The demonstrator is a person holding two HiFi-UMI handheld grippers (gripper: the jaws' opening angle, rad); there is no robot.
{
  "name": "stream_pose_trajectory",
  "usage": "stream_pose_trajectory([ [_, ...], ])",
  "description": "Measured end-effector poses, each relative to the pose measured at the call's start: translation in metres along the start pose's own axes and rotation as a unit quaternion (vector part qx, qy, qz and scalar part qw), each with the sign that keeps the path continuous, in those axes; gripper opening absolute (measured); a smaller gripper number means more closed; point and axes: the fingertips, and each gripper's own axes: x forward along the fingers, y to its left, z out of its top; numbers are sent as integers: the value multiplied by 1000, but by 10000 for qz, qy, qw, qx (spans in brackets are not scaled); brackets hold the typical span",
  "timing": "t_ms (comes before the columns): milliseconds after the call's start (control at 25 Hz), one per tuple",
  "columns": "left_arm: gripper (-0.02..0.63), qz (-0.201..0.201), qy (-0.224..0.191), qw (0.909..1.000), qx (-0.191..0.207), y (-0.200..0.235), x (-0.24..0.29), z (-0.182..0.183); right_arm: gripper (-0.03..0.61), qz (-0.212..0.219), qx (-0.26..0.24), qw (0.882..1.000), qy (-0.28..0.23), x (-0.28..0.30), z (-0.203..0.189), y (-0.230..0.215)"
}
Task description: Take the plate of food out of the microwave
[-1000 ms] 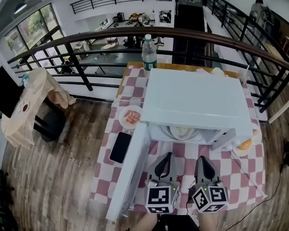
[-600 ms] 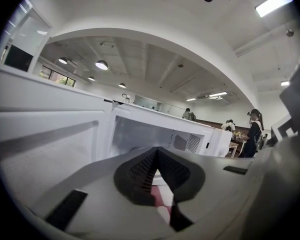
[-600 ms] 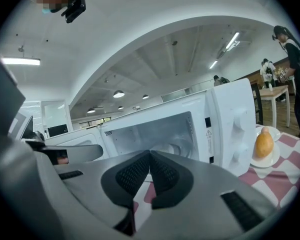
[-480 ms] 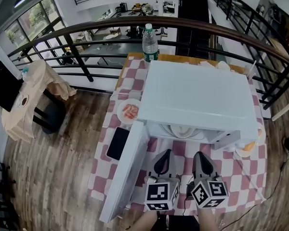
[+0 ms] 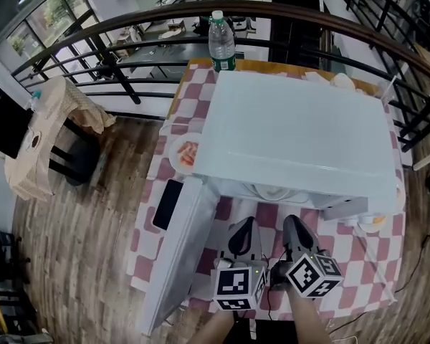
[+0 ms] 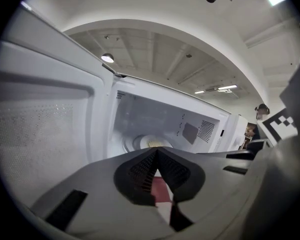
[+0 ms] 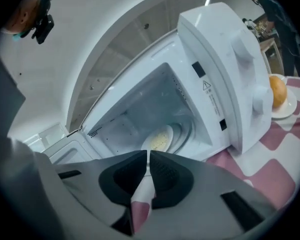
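currently: microwave [image 5: 294,131] stands on the checked tabletop [image 5: 351,264], its door [image 5: 175,256] swung wide to the left. plate of food [image 7: 159,138] sits inside the cavity, untouched. left hand-held gripper [image 6: 156,153] is clenched on nothing, just in front of the opening. right hand-held gripper [image 7: 147,156] is beside it, jaws opening to a narrow gap, nothing between them.
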Motion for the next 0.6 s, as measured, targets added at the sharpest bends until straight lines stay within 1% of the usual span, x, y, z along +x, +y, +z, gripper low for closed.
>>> stream_pose_trajectory([
  [80, 12, 43, 32, 10000, 2, 2, 5, -3, 29, -69, 240, 9997, 22, 5, 2, -8],
  [160, 12, 105, 83, 9999, 15, 5, 8, -7, 36, -134, 586, 9981, 107, 11, -1, -16],
  [200, 12, 130, 103, 9999, 23, 7, 9, -8, 44, -143, 816, 9964, 175, 14, -4, -19],
  [320, 12, 176, 145, 9997, 32, 9, 12, -11, 44, -63, 1496, 9881, 362, 24, -13, -20],
  [360, 12, 186, 161, 9997, 27, 10, 13, -12, 44, -24, 1625, 9859, 406, 27, -14, -20],
  [400, 12, 197, 179, 9996, 21, 11, 14, -13, 68, 13, 1694, 9845, 446, 31, -15, -18],
  [440, 12, 211, 195, 9996, 17, 13, 14, -14, 113, 38, 1724, 9838, 490, 34, -16, -16],
  [480, 12, 225, 206, 9995, 16, 14, 15, -14, 127, 50, 1756, 9830, 535, 38, -18, -15],
  [600, 12, 245, 201, 9995, 16, 18, 16, -14, 127, 76, 2064, 9764, 635, 47, -21, -11],
])
